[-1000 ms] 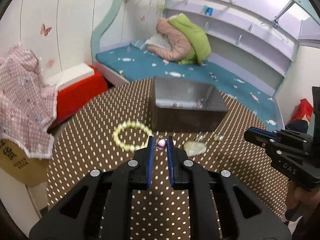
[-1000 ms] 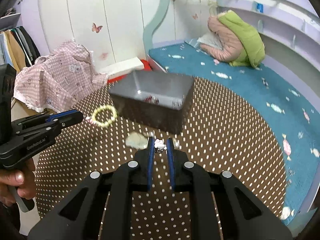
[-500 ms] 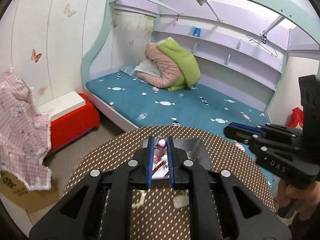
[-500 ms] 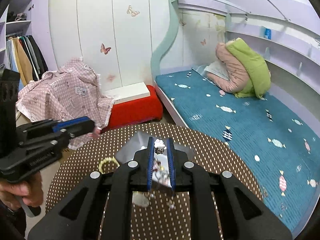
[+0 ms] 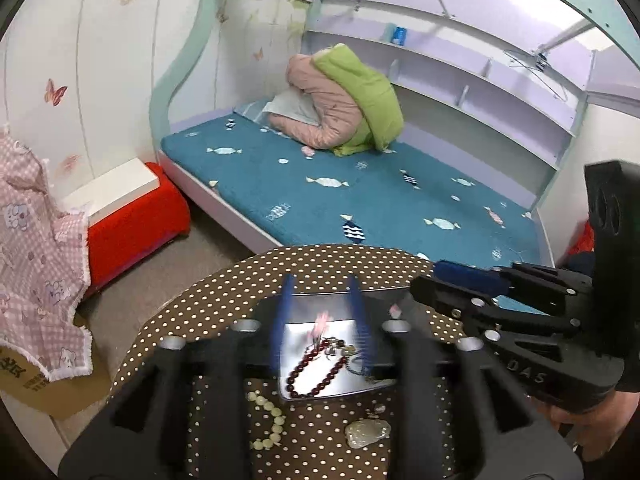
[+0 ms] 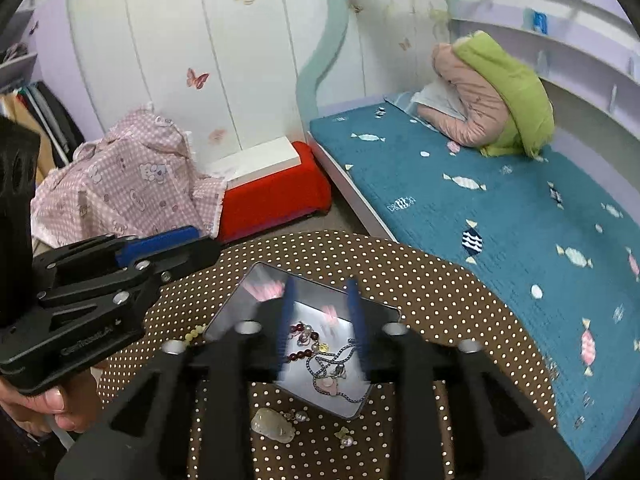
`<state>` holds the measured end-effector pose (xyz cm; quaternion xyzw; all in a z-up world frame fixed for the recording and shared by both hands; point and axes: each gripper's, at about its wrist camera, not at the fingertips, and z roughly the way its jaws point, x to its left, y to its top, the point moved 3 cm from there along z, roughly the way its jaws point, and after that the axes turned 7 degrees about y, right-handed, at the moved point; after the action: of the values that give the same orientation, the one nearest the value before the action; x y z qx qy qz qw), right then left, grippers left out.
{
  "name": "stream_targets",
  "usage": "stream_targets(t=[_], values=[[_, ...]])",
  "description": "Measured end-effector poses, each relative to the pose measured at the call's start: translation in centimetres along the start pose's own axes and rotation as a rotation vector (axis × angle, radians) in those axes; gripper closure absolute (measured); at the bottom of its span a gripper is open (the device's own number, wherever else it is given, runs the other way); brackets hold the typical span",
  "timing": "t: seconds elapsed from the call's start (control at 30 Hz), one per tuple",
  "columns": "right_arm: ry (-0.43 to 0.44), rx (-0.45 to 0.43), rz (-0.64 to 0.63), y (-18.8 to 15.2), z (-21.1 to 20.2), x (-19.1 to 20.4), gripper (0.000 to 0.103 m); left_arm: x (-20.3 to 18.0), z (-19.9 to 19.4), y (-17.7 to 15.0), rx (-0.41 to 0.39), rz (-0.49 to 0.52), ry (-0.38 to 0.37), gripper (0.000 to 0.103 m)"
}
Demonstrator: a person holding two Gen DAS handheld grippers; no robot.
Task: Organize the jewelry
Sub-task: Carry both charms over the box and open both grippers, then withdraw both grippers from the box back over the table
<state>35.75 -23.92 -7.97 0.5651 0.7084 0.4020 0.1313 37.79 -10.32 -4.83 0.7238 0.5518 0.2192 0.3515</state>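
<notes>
Both grippers hover above a metal box on a round brown polka-dot table. My left gripper is open; a small pink piece blurs between its fingers over the box, free of them. In the box lie a dark red bead bracelet and a silver chain. My right gripper is open and empty over the box. A pale green bead bracelet, a pale jade pendant and small earrings lie on the table.
A bed with a teal cover stands beyond the table, with a pink and green jacket on it. A red stool and pink checked cloth are at the left. The table edge curves close behind the box.
Both grippers rose from the table to above the box, then opened. The pink piece left the left jaws and the small white piece left the right jaws.
</notes>
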Motion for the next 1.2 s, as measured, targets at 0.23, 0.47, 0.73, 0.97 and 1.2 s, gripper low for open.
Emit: stream_targets(t=[0.23,0.47,0.73,0.97,1.2], values=[[-0.031,-0.075,0.048,-0.3,-1.7,-0.9,0.008,2.0,-1.8,-0.6,-0.059,-0.048,0.076,0.009],[-0.088,-0.144,0.052,-1.0,-4.5,-0.3,0.008,3.1,-5.1,-2.6,-0.114,-0.051,0.160,0.007],[-0.129,-0.215,0.030,-2.4,-8.4,0.8,0.008,4.3,-8.2,-4.7,-0.146,-0.077,0.205,0.007],[-0.152,-0.229,0.040,-4.5,-10.5,1.3,0.008,5.0,-9.8,-6.7,-0.147,-0.099,0.233,0.007],[-0.179,-0.204,0.053,-6.9,-11.3,1.1,0.008,5.7,-10.3,-8.9,-0.127,-0.108,0.259,0.007]])
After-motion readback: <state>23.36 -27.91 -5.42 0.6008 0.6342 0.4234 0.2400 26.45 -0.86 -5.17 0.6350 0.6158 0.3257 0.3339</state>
